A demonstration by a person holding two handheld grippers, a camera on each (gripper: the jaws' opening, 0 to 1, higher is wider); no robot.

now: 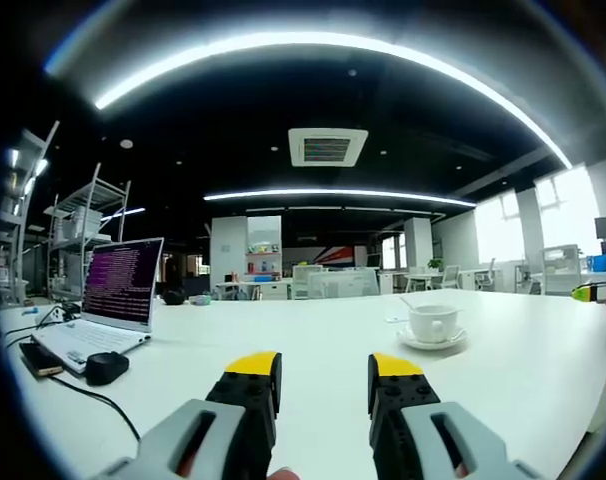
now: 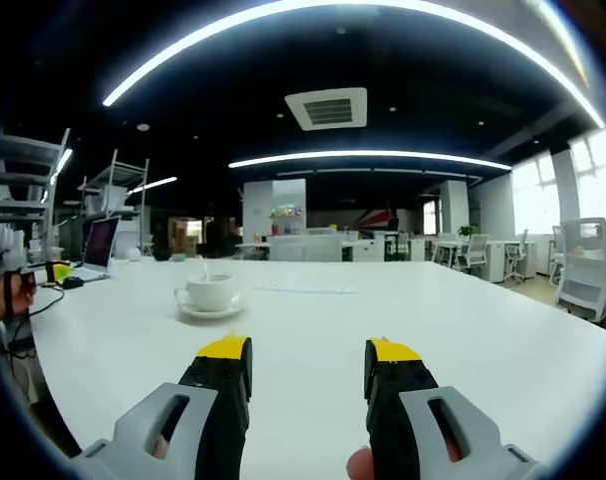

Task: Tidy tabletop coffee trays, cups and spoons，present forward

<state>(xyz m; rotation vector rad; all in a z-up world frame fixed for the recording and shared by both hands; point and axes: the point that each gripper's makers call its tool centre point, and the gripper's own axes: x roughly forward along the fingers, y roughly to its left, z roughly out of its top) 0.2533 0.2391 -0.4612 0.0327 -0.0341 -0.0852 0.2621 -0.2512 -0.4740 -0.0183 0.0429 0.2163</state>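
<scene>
A white coffee cup (image 1: 433, 322) stands on a white saucer (image 1: 433, 341) on the white table (image 1: 313, 340), with a thin spoon handle sticking up out of it. It lies ahead and to the right of my left gripper (image 1: 325, 380), which is open and holds nothing. In the right gripper view the same cup (image 2: 209, 292) on its saucer (image 2: 210, 309) sits ahead and to the left of my right gripper (image 2: 308, 368), also open and empty. The yellow tip of the right gripper (image 1: 595, 291) pokes in at the far right of the left gripper view.
An open laptop (image 1: 108, 300) with cables, a black mouse (image 1: 107, 368) and a phone (image 1: 41, 359) occupy the table's left side. A small flat white item (image 1: 397, 318) lies near the cup. Shelving racks (image 1: 78, 235) stand at left; office desks and chairs (image 2: 583, 270) fill the background.
</scene>
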